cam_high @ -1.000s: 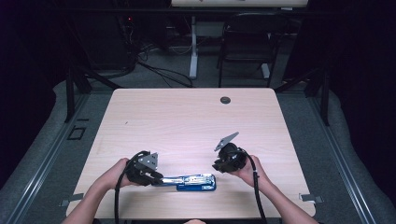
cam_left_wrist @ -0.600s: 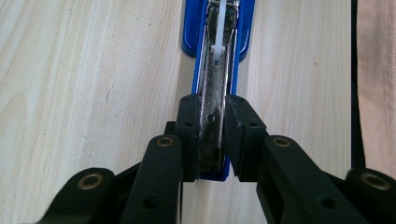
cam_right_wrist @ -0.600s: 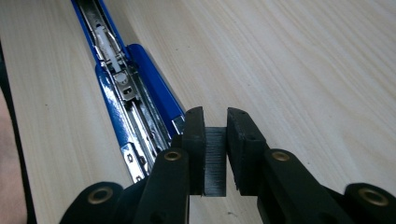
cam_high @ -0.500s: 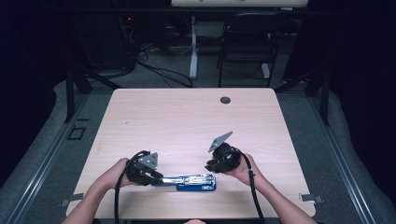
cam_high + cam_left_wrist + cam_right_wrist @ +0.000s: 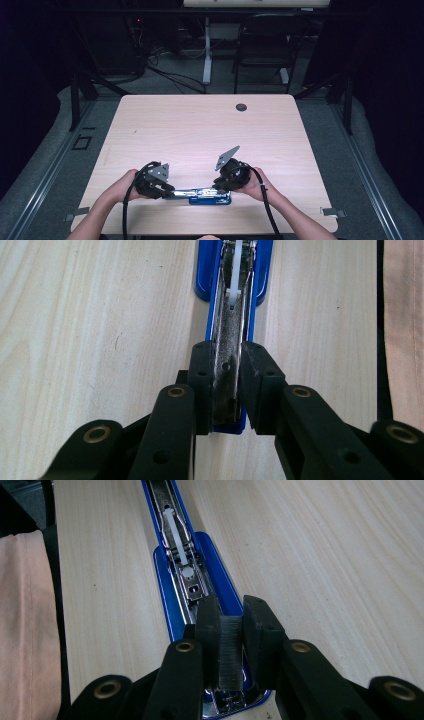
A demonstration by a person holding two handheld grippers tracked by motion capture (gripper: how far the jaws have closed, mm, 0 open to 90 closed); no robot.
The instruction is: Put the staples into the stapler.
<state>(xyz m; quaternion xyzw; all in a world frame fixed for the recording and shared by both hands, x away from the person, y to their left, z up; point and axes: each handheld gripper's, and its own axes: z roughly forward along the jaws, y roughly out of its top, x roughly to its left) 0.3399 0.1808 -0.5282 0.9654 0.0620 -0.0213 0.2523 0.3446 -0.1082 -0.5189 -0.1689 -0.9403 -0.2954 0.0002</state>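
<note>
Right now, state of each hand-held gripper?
Left hand-held gripper: closed on the metal rail of the open blue stapler.
Right hand-held gripper: closed on a strip of staples over the stapler.

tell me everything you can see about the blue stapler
The blue stapler lies flat near the table's near edge, swung fully open into one long line. Its body looks like glossy blue plastic around a shiny metal channel with a white pusher piece inside. The left tool is closed on the metal channel at one end. At the other end, over the blue base, the right tool is closed on a strip of staples.
</note>
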